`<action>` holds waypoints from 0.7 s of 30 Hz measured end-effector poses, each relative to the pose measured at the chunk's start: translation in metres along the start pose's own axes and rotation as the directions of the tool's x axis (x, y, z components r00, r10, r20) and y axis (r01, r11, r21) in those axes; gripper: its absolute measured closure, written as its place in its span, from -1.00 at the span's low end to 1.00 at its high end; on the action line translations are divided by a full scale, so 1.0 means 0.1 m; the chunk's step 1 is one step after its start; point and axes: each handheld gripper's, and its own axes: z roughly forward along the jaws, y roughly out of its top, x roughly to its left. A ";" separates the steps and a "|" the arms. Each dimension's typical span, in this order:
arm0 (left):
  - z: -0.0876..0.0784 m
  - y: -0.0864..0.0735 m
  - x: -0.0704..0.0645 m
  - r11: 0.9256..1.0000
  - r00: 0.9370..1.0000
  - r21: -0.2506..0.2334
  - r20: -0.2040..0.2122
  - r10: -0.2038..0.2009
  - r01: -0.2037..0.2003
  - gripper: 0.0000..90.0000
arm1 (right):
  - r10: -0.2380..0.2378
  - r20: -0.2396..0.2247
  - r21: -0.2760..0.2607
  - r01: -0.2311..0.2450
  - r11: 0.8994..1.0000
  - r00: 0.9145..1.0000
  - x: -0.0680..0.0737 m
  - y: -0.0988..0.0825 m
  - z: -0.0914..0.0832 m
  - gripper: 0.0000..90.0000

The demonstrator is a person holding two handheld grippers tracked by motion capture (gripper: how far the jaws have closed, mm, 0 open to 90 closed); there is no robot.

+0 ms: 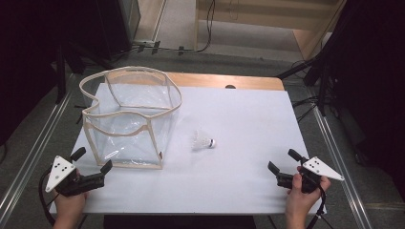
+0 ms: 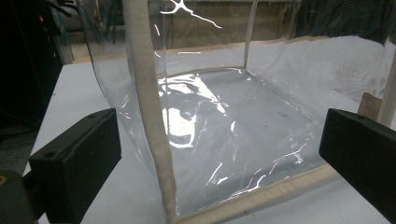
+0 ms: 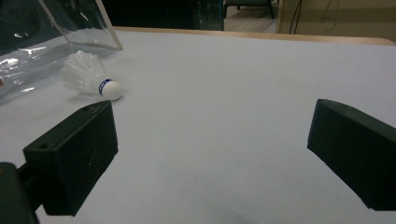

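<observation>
A white shuttlecock (image 1: 203,142) lies on its side near the middle of the white table top (image 1: 239,167), cork end to the right; it also lies at the upper left in the right gripper view, shuttlecock (image 3: 88,75). A clear plastic bag with beige trim (image 1: 130,117) stands open at the left. My left gripper (image 1: 91,160) rests open at the near left, close to the bag's front corner (image 2: 156,140), nothing between its jaws. At the near right my right gripper (image 1: 283,161) is open and empty, well apart from the shuttlecock.
The white sheet covers a wooden table whose far edge (image 1: 229,80) shows bare wood. Metal rails (image 1: 341,157) run along both sides. Cables and dark stands crowd the floor beyond the table.
</observation>
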 end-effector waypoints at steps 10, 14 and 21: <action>0.00 -0.01 -0.01 1.000 1.000 0.002 0.001 0.001 -0.001 -1.00 | -0.010 0.016 0.025 0.010 1.000 1.000 0.03 0.12 -0.03 -0.90; 0.02 -0.01 -0.03 1.000 1.000 0.011 0.001 0.012 -0.013 -1.00 | -0.011 -0.029 0.010 0.011 1.000 1.000 0.04 0.18 0.00 -0.90; 0.01 -0.01 -0.02 1.000 1.000 0.009 0.006 0.005 -0.005 -1.00 | -0.058 -0.096 0.086 0.067 0.994 0.994 0.11 0.33 0.10 -0.90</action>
